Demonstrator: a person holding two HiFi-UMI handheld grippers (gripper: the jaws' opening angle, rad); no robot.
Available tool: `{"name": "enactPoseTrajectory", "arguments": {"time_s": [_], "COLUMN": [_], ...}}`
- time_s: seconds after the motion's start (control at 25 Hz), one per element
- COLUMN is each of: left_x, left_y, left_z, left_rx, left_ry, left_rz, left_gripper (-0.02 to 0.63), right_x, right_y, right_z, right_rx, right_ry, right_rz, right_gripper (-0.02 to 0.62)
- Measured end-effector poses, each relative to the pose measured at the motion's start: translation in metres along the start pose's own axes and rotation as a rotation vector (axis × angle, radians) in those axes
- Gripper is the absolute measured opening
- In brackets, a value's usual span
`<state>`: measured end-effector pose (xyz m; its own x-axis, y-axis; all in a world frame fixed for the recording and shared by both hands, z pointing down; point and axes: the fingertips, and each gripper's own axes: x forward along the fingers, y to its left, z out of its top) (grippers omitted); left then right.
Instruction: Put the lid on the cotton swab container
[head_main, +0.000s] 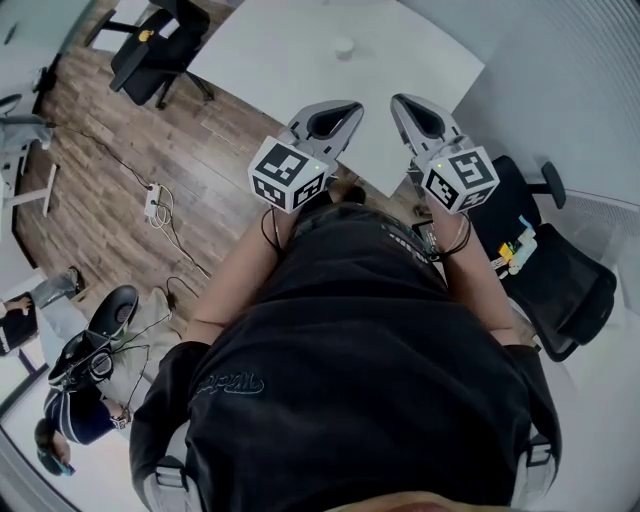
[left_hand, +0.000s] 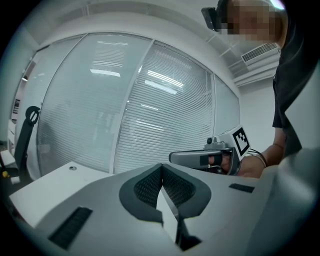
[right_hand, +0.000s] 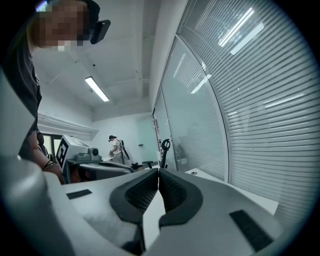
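Looking steeply down past a black shirt (head_main: 360, 380) at two grippers held out side by side. Holding the left gripper (head_main: 350, 108) at the near corner of the white table (head_main: 260, 60), jaws pressed tight together with nothing between them. Holding the right gripper (head_main: 402, 102) just beside it, jaws likewise closed and empty, tips apart from the left pair. Pointing both roughly level, toward a curved glass wall (left_hand: 125, 115) with blinds. Spotting a small round white container (head_main: 344, 46) far out on the table, upright, well apart from both grippers and touched by neither. Too small to tell whether the lid is on. Catching it again in the left gripper view as a speck on the tabletop. Flanking the table: a black chair (head_main: 160, 50) at its far left, another black chair (head_main: 560, 280) to the right. Down on the wooden floor (head_main: 110, 160), a white power strip (head_main: 153, 203) with its cable.
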<state>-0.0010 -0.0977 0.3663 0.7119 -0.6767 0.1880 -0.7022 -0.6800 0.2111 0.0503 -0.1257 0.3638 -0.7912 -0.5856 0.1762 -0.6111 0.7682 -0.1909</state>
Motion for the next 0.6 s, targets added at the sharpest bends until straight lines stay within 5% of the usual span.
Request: {"name": "enactPoseTrajectory", "arguments": {"time_s": [0.36,0.6], "left_x": [0.019,0.035], "left_y": [-0.01,-0.003], "left_z": [0.009,0.01], "left_rx": [0.012,0.059], "left_ry": [-0.048,-0.021], "left_rz": [-0.15,-0.163], "left_gripper": [0.017,0.017], "right_x": [0.01,0.011], "right_y": [-0.003,-0.018], "right_z": [-0.007,-0.002], "right_rx": [-0.068,-0.047], "right_ry": [0.089,0.082], "right_rz": [0.078,0.07], "right_gripper": [0.023,0.023]}}
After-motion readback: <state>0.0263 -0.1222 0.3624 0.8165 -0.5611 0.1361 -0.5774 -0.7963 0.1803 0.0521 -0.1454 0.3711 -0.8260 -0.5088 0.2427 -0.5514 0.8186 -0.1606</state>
